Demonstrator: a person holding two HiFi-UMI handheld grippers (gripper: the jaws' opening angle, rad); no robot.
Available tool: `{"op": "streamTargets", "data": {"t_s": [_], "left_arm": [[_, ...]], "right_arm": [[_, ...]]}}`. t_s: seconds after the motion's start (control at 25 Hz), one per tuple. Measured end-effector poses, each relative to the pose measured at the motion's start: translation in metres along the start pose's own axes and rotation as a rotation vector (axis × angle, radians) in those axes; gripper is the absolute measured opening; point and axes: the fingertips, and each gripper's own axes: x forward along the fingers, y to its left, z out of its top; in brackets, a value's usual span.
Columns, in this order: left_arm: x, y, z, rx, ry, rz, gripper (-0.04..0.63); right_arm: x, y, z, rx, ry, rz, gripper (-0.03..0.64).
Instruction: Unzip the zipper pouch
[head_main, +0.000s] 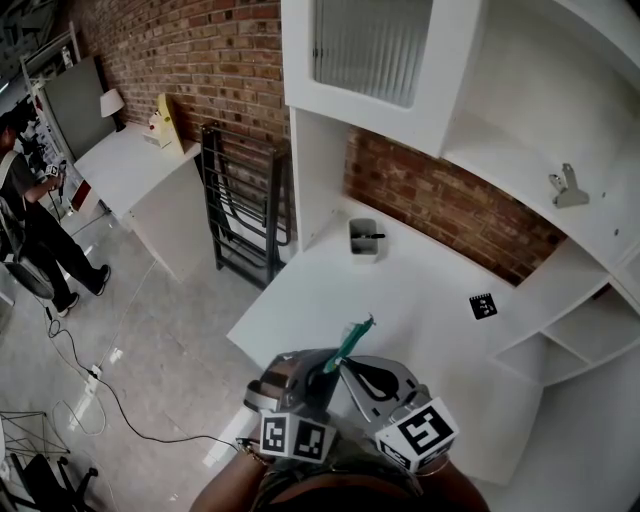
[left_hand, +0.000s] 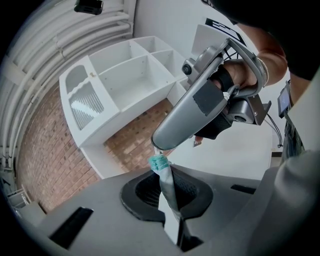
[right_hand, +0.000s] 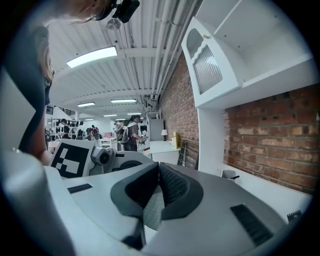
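Note:
The zipper pouch (head_main: 352, 338) is a slim grey strip with a teal end, held up in the air over the white desk's near edge. My left gripper (head_main: 322, 372) is shut on its grey body; in the left gripper view the pouch (left_hand: 160, 163) rises from between the pads of that gripper (left_hand: 170, 200). My right gripper (head_main: 342, 365) meets it from the right. Seen from the left gripper, the right gripper's tip (left_hand: 158, 144) pinches the pouch just above the teal end. In the right gripper view its jaws (right_hand: 157, 170) are pressed together, with a bit of grey fabric (right_hand: 152, 210) between them.
White desk (head_main: 420, 290) carries a grey cup with a pen (head_main: 364, 240) and a black marker tag (head_main: 483, 306). White shelves (head_main: 560, 140) rise behind, with a metal clip (head_main: 568, 188). A black rack (head_main: 240, 210) stands at the left, and a person (head_main: 30, 230) stands far left.

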Motion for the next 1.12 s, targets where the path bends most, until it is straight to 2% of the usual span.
{"op": "streamTargets", "data": {"t_s": [0.16, 0.64, 0.96, 1.12], "left_arm": [[0.003, -0.002, 0.000, -0.003, 0.003, -0.005, 0.006], [0.003, -0.010, 0.002, 0.000, 0.011, -0.013, 0.005], [0.002, -0.010, 0.003, -0.013, 0.012, -0.006, 0.005], [-0.002, -0.009, 0.008, -0.035, -0.013, -0.002, 0.005]], "right_arm": [[-0.001, -0.001, -0.002, -0.102, 0.023, -0.022, 0.005], [-0.005, -0.006, -0.006, -0.007, 0.026, -0.074, 0.005], [-0.006, -0.008, -0.006, 0.016, 0.020, -0.094, 0.005], [-0.009, -0.024, -0.014, 0.024, 0.049, -0.173, 0.003]]}}
